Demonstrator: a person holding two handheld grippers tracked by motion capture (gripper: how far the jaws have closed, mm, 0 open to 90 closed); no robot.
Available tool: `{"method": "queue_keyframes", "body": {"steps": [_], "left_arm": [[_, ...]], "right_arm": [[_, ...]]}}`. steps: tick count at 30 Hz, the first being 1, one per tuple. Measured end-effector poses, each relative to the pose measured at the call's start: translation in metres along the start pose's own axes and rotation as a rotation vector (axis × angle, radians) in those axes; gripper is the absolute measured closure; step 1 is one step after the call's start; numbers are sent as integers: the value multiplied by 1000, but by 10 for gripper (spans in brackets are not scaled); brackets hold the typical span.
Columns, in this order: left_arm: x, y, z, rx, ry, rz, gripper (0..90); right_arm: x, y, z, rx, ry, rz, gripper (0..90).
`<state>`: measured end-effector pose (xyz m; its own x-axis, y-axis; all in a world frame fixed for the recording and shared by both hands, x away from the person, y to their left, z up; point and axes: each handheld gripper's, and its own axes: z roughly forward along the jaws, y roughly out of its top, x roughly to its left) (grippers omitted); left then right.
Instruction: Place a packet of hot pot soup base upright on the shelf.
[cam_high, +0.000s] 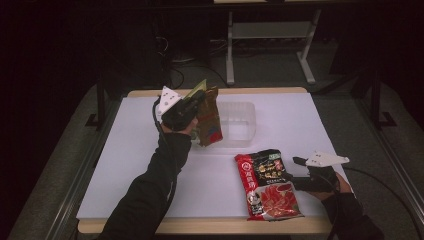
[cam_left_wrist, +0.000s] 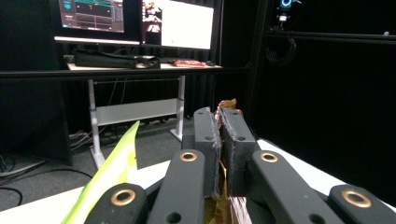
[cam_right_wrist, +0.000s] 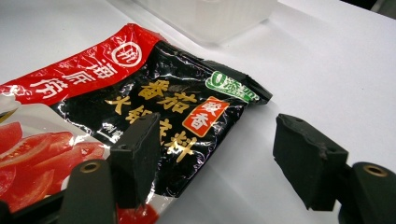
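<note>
The white bench (cam_high: 300, 130) is carrying a clear plastic tub (cam_high: 237, 120) toward its far side and a red-and-black sauce packet (cam_high: 267, 185) lying flat near its front edge. Above the tub's left side, a brown packet (cam_high: 210, 120) is hanging upright, pinched at its top edge by the left tool (cam_left_wrist: 219, 140), whose jaws are pressing together on the thin foil with almost no gap; a yellow-green packet edge (cam_left_wrist: 114, 172) is showing just beside it. The right tool (cam_right_wrist: 219, 158) is resting low at the sauce packet's right corner, its jaws standing apart, one pad over the printed film and the other on bare bench, gripping nothing. Risks, as judged from here: the brown packet is being held by a narrow strip of seal, so a quick swing could be pulling it free or letting it drop outside the tub; it is also dangling near the tub wall and could be catching on the rim. The right tool, closing on flat film, could be sliding the packet rather than lifting it. The left forearm is reaching forward and raised, wrist level; the right hand (cam_high: 330, 182) is lying low, pointing leftward.
</note>
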<state>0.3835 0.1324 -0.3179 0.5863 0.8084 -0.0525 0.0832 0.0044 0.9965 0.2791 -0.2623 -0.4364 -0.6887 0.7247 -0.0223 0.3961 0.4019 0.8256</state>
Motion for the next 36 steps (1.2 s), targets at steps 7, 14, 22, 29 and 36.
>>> {"method": "queue_keyframes", "body": {"steps": [7, 14, 22, 29, 36], "left_arm": [[-6, 2, 29, 13, 66, 47, 861], [-7, -4, 54, 45, 101, 52, 860], [-4, -6, 74, 59, 179, 63, 859], [-11, -8, 87, 76, 212, 82, 859], [-22, -17, 89, 78, 165, 75, 854]], "right_arm": [[-1, 0, -1, -5, -1, -2, 314], [0, 0, -2, -5, -3, -6, 314], [-1, -1, -2, -4, -4, -4, 314], [-1, -2, -3, -2, -5, -1, 314], [-2, -3, -3, -2, -9, 1, 314]]}}
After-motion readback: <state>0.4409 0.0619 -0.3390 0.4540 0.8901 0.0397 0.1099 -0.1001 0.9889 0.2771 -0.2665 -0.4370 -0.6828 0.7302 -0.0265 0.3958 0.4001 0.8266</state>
